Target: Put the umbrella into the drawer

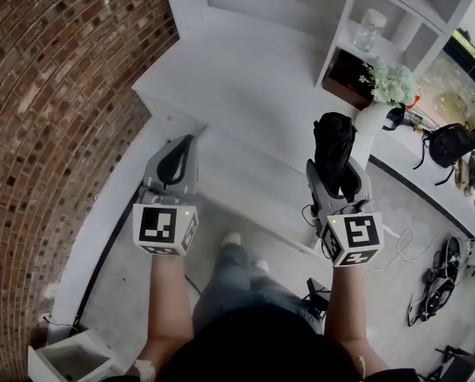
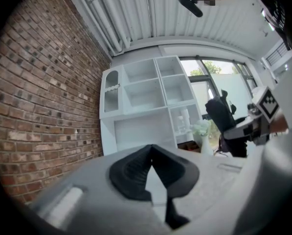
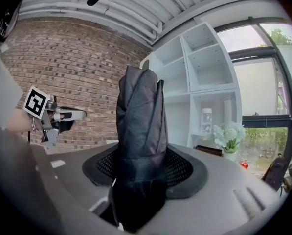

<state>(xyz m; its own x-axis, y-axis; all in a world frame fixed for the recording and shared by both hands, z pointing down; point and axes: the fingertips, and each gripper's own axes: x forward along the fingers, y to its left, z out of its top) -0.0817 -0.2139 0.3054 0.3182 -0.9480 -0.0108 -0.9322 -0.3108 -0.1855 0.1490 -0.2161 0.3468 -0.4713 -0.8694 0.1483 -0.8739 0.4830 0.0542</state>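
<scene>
A folded black umbrella stands upright between the fingers of my right gripper, which is shut on its lower part. In the right gripper view the umbrella fills the middle and hides the gap of that gripper. My left gripper hovers to the left at about the same height, its black pads meeting at the tips with nothing between them. Both grippers hang over the front of a low white cabinet. No open drawer shows in any view.
A brick wall runs along the left. A white shelf unit with a glass jar stands at the back right, with a vase of white flowers beside it. A black bag and cables lie to the right.
</scene>
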